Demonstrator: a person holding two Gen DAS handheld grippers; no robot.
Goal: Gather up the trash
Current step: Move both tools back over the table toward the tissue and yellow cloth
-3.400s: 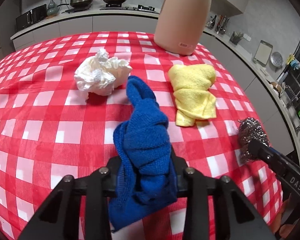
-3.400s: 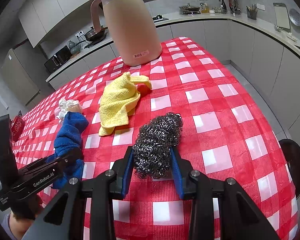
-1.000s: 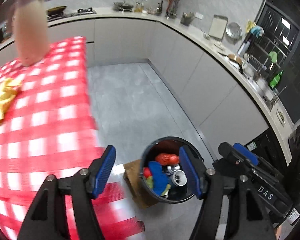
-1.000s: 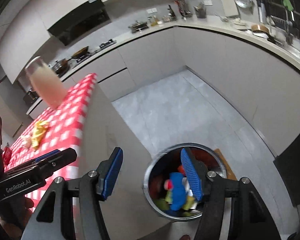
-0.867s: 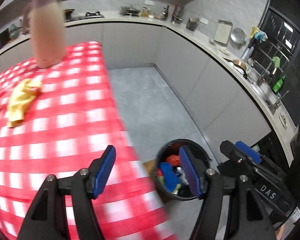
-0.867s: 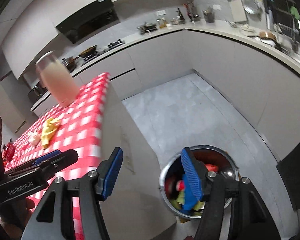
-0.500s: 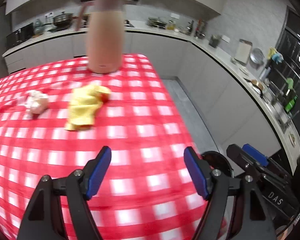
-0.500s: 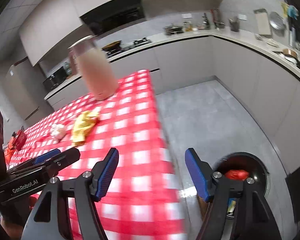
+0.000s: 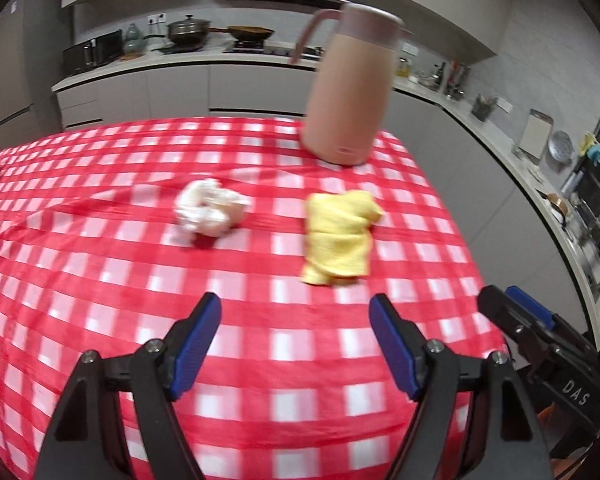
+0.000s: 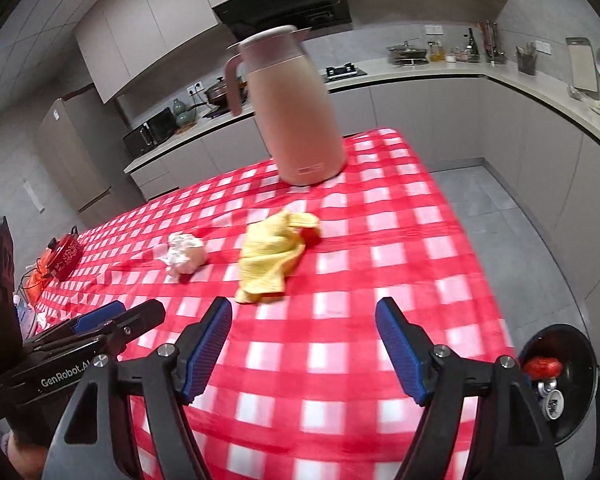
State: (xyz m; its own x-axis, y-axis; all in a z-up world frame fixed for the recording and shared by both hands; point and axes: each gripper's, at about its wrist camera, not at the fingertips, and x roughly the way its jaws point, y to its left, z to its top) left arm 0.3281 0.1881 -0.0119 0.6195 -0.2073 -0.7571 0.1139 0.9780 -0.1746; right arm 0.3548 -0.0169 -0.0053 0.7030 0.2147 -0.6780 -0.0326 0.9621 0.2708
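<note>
Both grippers empty over the tabletop, two scraps left to collect.

The left gripper (image 9: 295, 322) and right gripper (image 10: 304, 326) hang above the checked tabletop (image 9: 100, 280), fingers (image 9: 196, 344) spreading wider with nothing between them. A crumpled tissue (image 9: 209, 213) lies mid-table, a yellow cloth (image 9: 340, 236) near it to the right, apart from it; the jug (image 9: 350, 84) stands behind. The bin (image 10: 560, 376) sits on the floor off the table's right edge. Both scraps look light, soft and easily squashed: likely best pinched across the tissue's bulk and at the cloth's bunched upper fold, so it lifts in one piece without trailing.
</note>
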